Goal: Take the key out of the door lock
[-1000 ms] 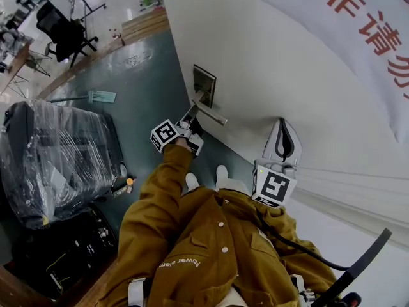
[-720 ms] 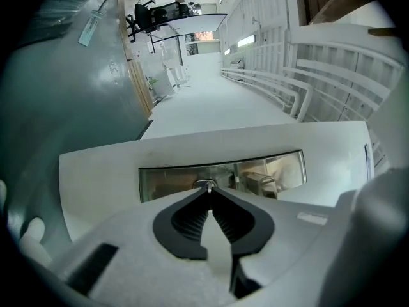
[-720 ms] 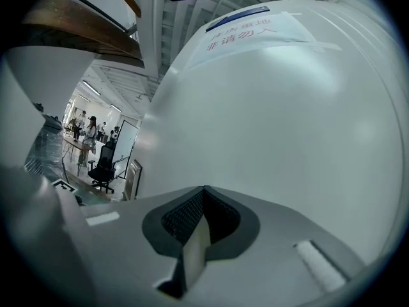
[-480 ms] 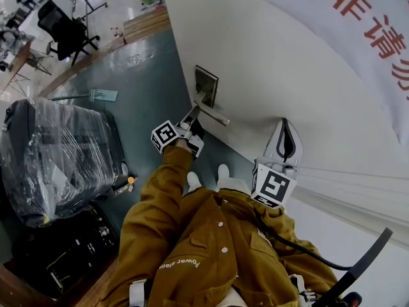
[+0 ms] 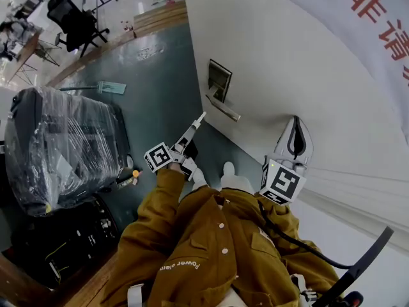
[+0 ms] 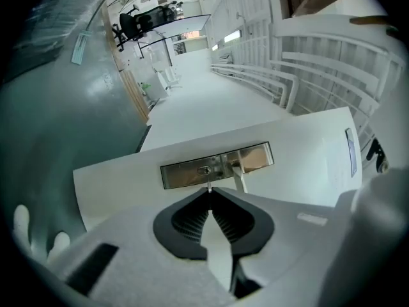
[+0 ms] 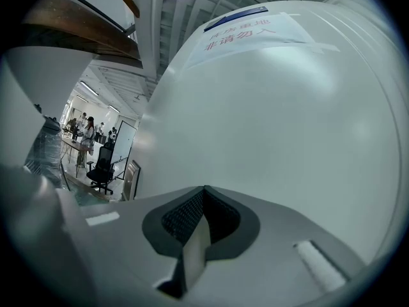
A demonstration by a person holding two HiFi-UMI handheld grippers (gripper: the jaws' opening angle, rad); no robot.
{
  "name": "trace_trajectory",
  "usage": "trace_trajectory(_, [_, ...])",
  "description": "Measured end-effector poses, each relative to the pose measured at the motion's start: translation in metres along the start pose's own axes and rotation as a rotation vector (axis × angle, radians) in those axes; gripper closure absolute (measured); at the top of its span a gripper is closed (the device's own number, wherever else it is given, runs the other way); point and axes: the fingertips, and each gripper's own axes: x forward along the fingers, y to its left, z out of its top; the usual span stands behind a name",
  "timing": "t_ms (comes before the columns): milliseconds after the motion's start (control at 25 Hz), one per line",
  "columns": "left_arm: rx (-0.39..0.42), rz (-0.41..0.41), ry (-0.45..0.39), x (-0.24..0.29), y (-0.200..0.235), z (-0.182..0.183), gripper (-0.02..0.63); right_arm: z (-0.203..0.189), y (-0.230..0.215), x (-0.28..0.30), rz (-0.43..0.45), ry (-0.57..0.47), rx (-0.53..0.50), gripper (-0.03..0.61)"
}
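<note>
Between the closed fingers of the left gripper [image 6: 209, 196] a thin metal key [image 6: 209, 186] is pinched, and only its slim end shows past the fingertips. Just ahead of those fingertips, across a small gap, is the metal lock plate [image 6: 217, 165] on the white door [image 6: 300, 149]. The keyhole [image 6: 204, 169] sits straight beyond the key's end, so the key is clear of it. The door handle [image 6: 241, 179] juts out a little to the right of the keyhole. In the head view the left fingertips point up toward the plate, near it but not touching.

Well to the right of them, the right gripper [image 7: 204, 192] has its fingers pressed together with nothing between them. Ahead of those fingers is bare door and, higher up, a paper sign [image 7: 255, 34] with red print.
</note>
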Motion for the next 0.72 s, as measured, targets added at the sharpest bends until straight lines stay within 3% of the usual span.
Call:
trace_trajectory(80, [0.056, 0.026, 0.005, -0.012, -0.007, -0.002, 0.594, -0.001, -0.001, 0.0, -0.003, -0.002, 0.003, 0.578])
trace_trajectory(200, [0.249, 0.088, 0.044, -0.025, -0.023, -0.002, 0.594, 0.007, 0.004, -0.003, 0.014, -0.037, -0.003, 0.578])
trace_trajectory(320, [0.402, 0.077, 0.06, -0.028, -0.057, -0.004, 0.594, 0.025, 0.021, -0.011, 0.077, -0.116, -0.03, 0.578])
trace_trajectory(480, [0.607, 0.039, 0.074, -0.026, -0.112, -0.015, 0.594, 0.037, 0.051, -0.015, 0.215, -0.155, 0.017, 0.577])
trace_trajectory(720, [1.077, 0.039, 0.062, -0.023, -0.186, -0.04, 0.592, 0.039, 0.098, -0.013, 0.441, -0.171, 0.059, 0.577])
